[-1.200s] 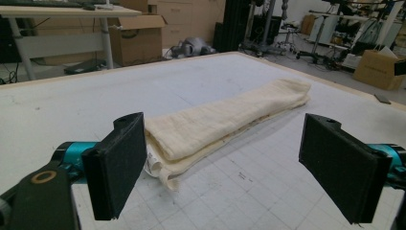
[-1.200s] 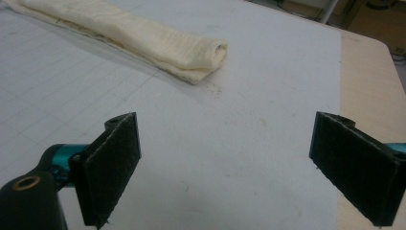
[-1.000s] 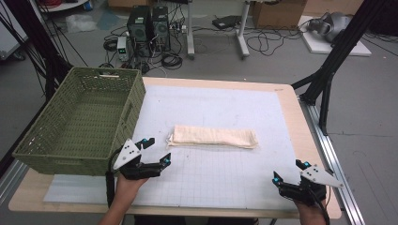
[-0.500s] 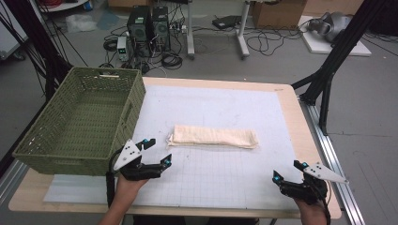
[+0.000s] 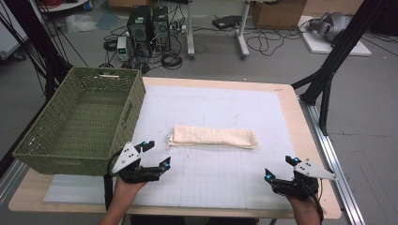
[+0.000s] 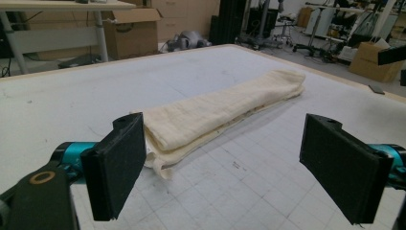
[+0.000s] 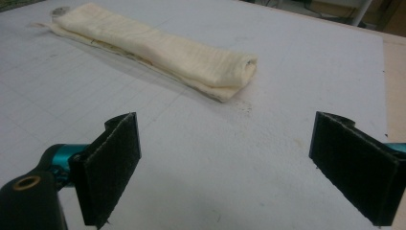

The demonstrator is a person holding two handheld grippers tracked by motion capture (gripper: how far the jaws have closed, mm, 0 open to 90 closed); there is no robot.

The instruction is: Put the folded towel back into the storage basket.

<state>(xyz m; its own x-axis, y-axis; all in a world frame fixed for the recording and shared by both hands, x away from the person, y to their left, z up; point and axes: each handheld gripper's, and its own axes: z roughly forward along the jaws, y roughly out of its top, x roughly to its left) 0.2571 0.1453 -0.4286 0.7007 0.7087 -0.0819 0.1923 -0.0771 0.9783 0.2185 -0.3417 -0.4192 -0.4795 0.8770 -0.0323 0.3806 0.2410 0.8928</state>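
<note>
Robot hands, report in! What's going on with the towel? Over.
Left gripper open, near towel's left end. Right gripper open, farther back, empty. Towel folded flat on mat, untouched. Basket off to left, nothing in the way.

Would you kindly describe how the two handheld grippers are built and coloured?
Both the left gripper and right gripper have black bodies, teal joints, flat black padded jaws and a grey three-cornered plate on top. A black cable trails from each along the person's forearm.

a green wicker basket (image 5: 84, 122) sits left on the white mat (image 5: 263, 112).
</note>
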